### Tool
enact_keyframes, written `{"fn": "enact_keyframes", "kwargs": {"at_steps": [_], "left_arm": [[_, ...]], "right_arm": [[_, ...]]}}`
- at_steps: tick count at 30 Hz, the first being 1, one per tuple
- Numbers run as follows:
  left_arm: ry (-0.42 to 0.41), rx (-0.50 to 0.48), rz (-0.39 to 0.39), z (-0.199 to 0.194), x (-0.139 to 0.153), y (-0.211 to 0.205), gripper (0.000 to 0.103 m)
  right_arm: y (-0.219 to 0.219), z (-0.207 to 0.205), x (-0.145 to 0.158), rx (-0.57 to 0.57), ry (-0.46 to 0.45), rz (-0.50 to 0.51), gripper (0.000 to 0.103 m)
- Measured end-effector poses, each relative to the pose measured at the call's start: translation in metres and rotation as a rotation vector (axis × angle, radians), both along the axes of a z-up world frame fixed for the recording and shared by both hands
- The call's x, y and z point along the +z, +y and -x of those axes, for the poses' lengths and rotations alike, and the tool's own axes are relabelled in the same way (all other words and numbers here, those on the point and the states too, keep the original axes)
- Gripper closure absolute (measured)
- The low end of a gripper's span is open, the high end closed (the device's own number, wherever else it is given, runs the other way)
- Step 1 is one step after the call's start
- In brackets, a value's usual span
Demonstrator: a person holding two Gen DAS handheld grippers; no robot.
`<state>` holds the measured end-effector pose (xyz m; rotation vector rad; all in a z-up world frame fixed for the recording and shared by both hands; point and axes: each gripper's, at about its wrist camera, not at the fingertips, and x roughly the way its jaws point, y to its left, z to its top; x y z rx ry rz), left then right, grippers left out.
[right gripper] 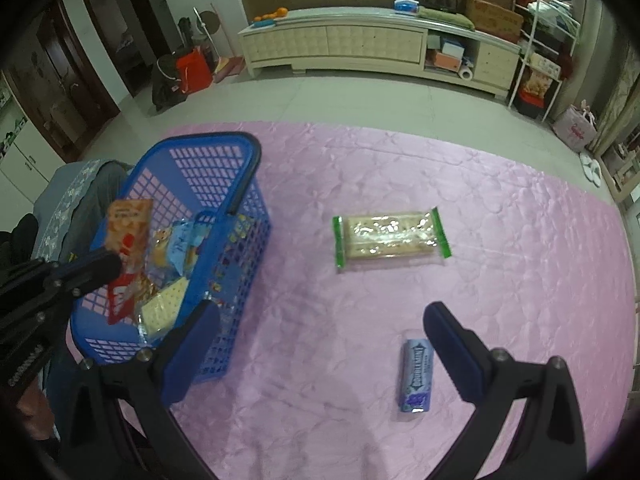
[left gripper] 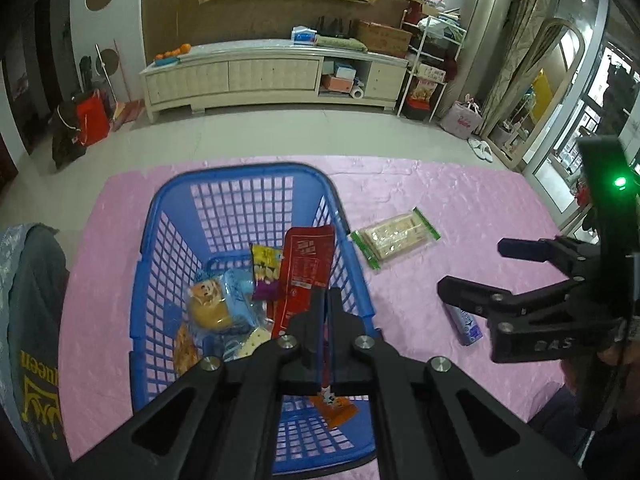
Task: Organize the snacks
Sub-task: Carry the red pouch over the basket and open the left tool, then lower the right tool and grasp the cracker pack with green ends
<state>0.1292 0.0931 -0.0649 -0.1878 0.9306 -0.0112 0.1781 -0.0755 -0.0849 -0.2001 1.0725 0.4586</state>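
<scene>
The right gripper [right gripper: 320, 344] hangs wide open and empty over a pink-covered worktop [right gripper: 500, 240]. A small purple gum pack [right gripper: 417, 376] lies flat just inside its right finger, long axis running away from the camera. Farther off, well apart, a clear green-ended cracker pack [right gripper: 390, 240] lies crosswise, long axis left to right. At left, the left gripper [left gripper: 325, 294] is pinched shut on an orange-and-red snack packet [right gripper: 127, 256], held upright over a blue basket [right gripper: 248, 184] already holding several snacks.
</scene>
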Motion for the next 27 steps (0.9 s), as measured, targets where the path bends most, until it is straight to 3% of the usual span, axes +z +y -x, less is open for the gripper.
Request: {"fn": "enact_keyframes", "kwargs": {"at_steps": [7,9,11,17,22,24,27], "left_arm": [[0.029,-0.004,-0.001,-0.002,-0.018,0.0,0.102],[0.031,0.003,-0.015,-0.004,-0.018,0.003,0.094],[0.039,0.006,-0.027,-0.006,-0.018,0.003,0.057],[0.049,0.004,-0.099,-0.011,-0.017,-0.002,0.033],[0.075,0.04,-0.079,-0.021,-0.02,0.004,0.032],[0.085,0.059,-0.058,-0.027,-0.022,0.006,0.026],[0.102,0.104,-0.091,-0.038,-0.03,0.008,0.025]], "right_arm": [[0.008,0.002,-0.004,0.005,-0.002,0.038,0.0],[0.008,0.001,-0.005,0.006,0.0,0.043,0.0],[0.006,-0.001,-0.006,0.008,-0.002,0.047,0.0],[-0.001,-0.015,-0.013,0.011,0.001,0.071,0.0],[-0.004,-0.034,-0.018,0.043,-0.017,0.133,0.0],[-0.005,-0.042,-0.025,0.058,-0.018,0.159,0.0],[-0.008,-0.054,-0.035,0.077,-0.015,0.187,0.0]]}}
